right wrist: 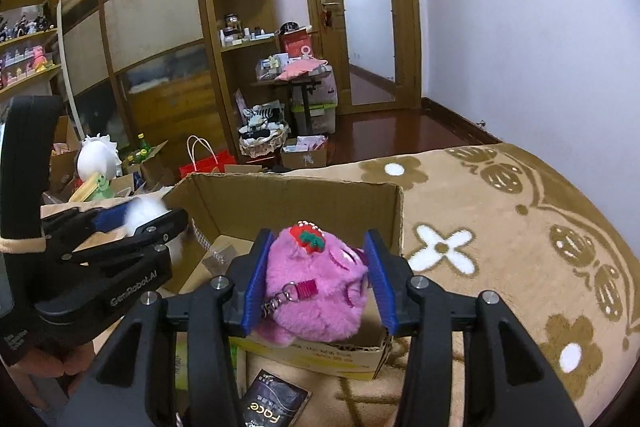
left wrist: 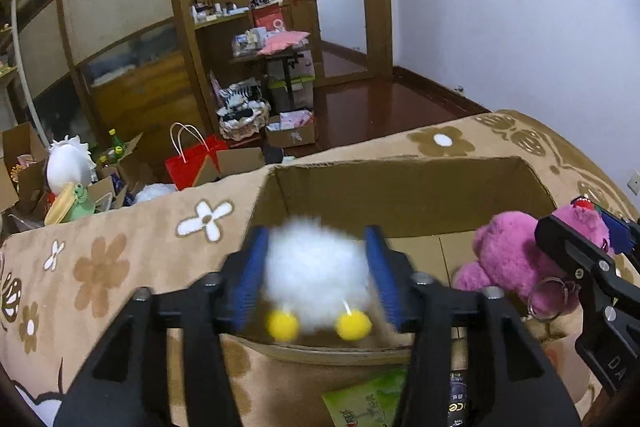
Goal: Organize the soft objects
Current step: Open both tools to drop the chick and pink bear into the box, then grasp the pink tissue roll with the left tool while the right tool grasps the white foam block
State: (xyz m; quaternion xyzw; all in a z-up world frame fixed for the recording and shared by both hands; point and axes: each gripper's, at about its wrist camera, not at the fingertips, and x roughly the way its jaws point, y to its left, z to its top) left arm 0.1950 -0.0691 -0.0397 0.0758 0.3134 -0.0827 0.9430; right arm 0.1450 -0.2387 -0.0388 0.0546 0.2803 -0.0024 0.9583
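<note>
My left gripper [left wrist: 316, 275] is shut on a white fluffy toy [left wrist: 314, 279] with two yellow pompom feet, held over the near edge of an open cardboard box [left wrist: 400, 187]. My right gripper [right wrist: 318, 283] is shut on a pink plush bear keychain [right wrist: 316, 291] with a strawberry on its head, held above the same box [right wrist: 304, 199]. In the left wrist view the pink plush [left wrist: 512, 255] and the right gripper [left wrist: 592, 267] show at the right. In the right wrist view the left gripper [right wrist: 132, 223] with the white toy [right wrist: 146, 213] shows at the left.
The box sits on a beige flowered blanket [right wrist: 500, 227]. A green packet [left wrist: 364, 403] and a dark packet [right wrist: 272, 403] lie in front of the box. Beyond the bed edge are a red paper bag [left wrist: 192, 163], boxes of clutter and a wooden shelf unit [right wrist: 240, 27].
</note>
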